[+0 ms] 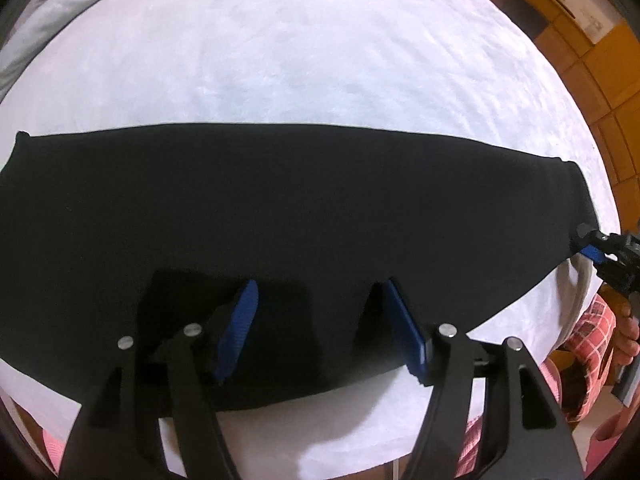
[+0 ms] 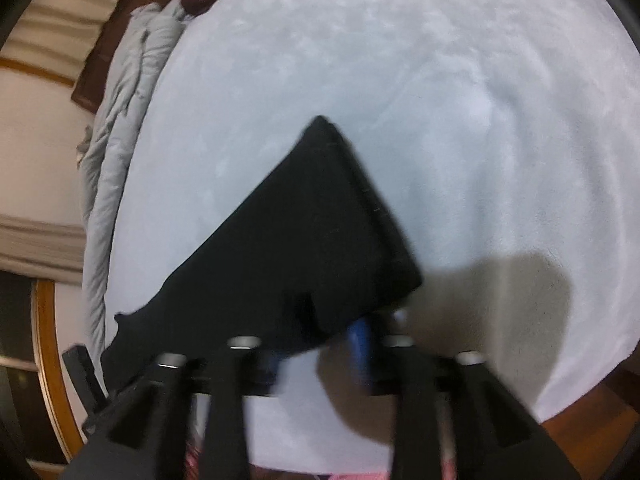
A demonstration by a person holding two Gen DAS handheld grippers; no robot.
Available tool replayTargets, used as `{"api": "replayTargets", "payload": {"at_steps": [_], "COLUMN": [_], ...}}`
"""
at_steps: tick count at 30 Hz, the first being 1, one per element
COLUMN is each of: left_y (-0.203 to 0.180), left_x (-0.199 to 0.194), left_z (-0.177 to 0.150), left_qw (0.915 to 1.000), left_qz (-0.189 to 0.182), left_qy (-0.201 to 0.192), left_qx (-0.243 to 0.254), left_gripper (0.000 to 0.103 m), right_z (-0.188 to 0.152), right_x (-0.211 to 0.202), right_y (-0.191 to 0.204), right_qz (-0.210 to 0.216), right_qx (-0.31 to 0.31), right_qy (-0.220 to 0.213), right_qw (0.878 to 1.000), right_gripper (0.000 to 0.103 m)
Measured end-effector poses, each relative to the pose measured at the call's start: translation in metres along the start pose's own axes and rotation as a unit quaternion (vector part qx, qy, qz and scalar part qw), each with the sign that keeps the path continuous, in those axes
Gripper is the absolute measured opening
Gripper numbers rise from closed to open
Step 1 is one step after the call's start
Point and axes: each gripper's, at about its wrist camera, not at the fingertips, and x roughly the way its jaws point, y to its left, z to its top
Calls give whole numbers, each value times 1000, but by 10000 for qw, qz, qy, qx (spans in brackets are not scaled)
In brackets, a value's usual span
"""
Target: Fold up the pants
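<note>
Your black pants [image 1: 280,208] lie flat in a long band across the white bed cover [image 1: 312,52], running from the left edge of the left wrist view to a narrower end at the right, close to the near edge of the bed. Your left gripper [image 1: 320,328] hangs over the near long edge of the cloth with its jaws spread wide; the blue pads [image 1: 236,332] stand apart with dark fabric showing between them, and nothing is clamped. Your right gripper [image 1: 588,246] sits at the right-hand end of the pants, its blue fingertip touching the corner of the fabric. In the blurred right wrist view, that end of the pants [image 2: 312,232] reaches down to the right gripper [image 2: 320,344], and the corner overlaps the fingers; the blur hides whether the jaws are pressed onto the cloth or merely beside it, so you cannot tell its state from these views. A rumpled grey blanket [image 2: 116,152] lies along the far side of the bed cover [image 2: 440,80]. Your red checked trousers [image 1: 588,344] show at the lower right of the left wrist view.
</note>
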Motion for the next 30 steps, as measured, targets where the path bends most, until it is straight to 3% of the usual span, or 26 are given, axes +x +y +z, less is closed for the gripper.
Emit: {"api": "replayTargets", "payload": {"at_steps": [2, 7, 11, 16, 18, 20, 21, 26, 30], "left_y": [0, -2, -11, 8, 9, 17, 19, 31, 38], "left_x": [-3, -5, -8, -11, -13, -14, -14, -26, -52], "left_z": [1, -1, -4, -11, -12, -12, -12, -8, -5], "left_qw": [10000, 9996, 9996, 9994, 9992, 9990, 9989, 9974, 9957], "left_qz": [-18, -101, -144, -154, -153, -138, -131, -141, 31], "left_qy": [-12, -24, -6, 15, 9, 6, -1, -155, -675], "left_qx": [-58, -261, -252, -311, -364, -430, -453, -690, -641], "left_gripper": [67, 71, 71, 73, 75, 75, 75, 75, 76], "right_z": [-6, -21, -17, 3, 8, 12, 13, 24, 38], "right_x": [-6, 6, 21, 30, 31, 30, 29, -1, -42], "right_y": [11, 15, 7, -5, -8, -10, -10, 13, 24], "right_qz": [-365, -307, -79, 513, 676, 810, 870, 1126, 1298], "right_qx": [-218, -232, 7, 379, 492, 570, 561, 71, -197], "right_qy": [7, 430, 453, 158, 73, -23, -52, -350, -726], "right_qw": [9991, 9983, 9989, 9978, 9965, 9951, 9946, 9930, 9887], "right_gripper": [51, 52, 62, 61, 51, 24, 19, 12, 11]}}
